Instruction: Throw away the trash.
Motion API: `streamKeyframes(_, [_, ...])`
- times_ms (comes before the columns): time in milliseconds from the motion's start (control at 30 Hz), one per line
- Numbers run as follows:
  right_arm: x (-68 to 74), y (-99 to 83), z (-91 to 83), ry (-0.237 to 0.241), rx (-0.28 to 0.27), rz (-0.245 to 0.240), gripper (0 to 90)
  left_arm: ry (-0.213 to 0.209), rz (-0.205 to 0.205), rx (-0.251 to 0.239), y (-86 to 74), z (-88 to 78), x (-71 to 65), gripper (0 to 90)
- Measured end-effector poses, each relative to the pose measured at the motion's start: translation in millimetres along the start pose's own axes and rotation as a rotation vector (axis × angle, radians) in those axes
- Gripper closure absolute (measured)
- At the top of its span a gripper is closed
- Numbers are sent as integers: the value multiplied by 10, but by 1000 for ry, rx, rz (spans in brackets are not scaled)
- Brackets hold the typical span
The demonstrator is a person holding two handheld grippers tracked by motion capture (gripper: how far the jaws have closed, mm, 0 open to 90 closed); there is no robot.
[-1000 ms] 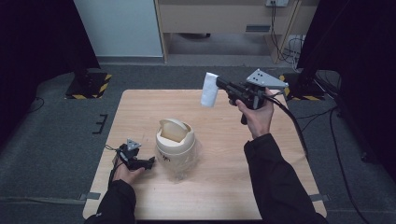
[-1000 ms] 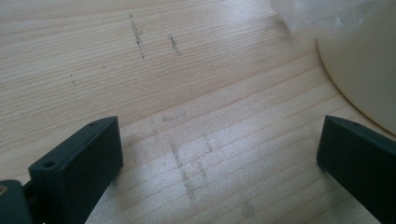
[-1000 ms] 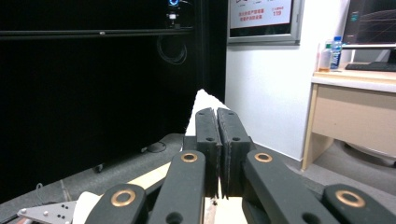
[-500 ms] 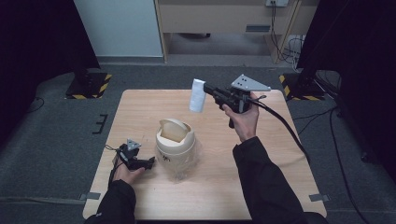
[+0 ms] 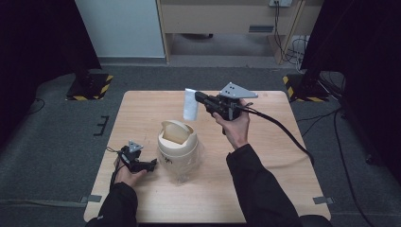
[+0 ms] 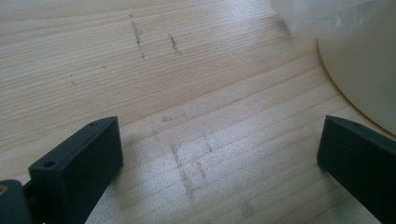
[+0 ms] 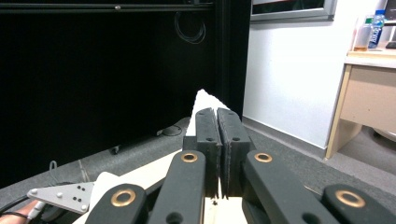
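Right gripper (image 5: 197, 98), fingers clamped on one white paper strip (image 5: 190, 105), held up beyond the bin's swing lid. Best to line it over the lid flap, then let go low. Left gripper (image 5: 150, 165) fingers wide, empty, resting on the counter (image 5: 283, 156) beside one cream bin (image 5: 177, 146).

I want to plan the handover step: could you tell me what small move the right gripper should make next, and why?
Probably ease it down and toward the bin's flap: the right gripper is shut on the white paper, which hangs above the table behind the bin, not yet over the opening.
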State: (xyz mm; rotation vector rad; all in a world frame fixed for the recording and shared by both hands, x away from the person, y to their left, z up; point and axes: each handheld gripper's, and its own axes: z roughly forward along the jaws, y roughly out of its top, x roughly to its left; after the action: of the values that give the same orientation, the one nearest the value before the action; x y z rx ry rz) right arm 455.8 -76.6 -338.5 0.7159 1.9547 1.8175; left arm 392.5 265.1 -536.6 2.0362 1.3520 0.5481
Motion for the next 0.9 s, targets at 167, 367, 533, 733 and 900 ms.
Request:
streamKeyframes(167, [20,-91,24,0,16,10,882,0,0,0,0,0,0,0])
streamKeyframes(367, [43,-179,59,-3,31,19,883,0,0,0,0,0,0,0])
streamKeyframes(533, [87,-234,103,4,31,29,883,0,0,0,0,0,0,0])
streamKeyframes(733, [122,-292,136,11,53,38,883,0,0,0,0,0,0,0])
streamKeyframes(900, [159,-339,160,22,62,48,883,0,0,0,0,0,0,0])
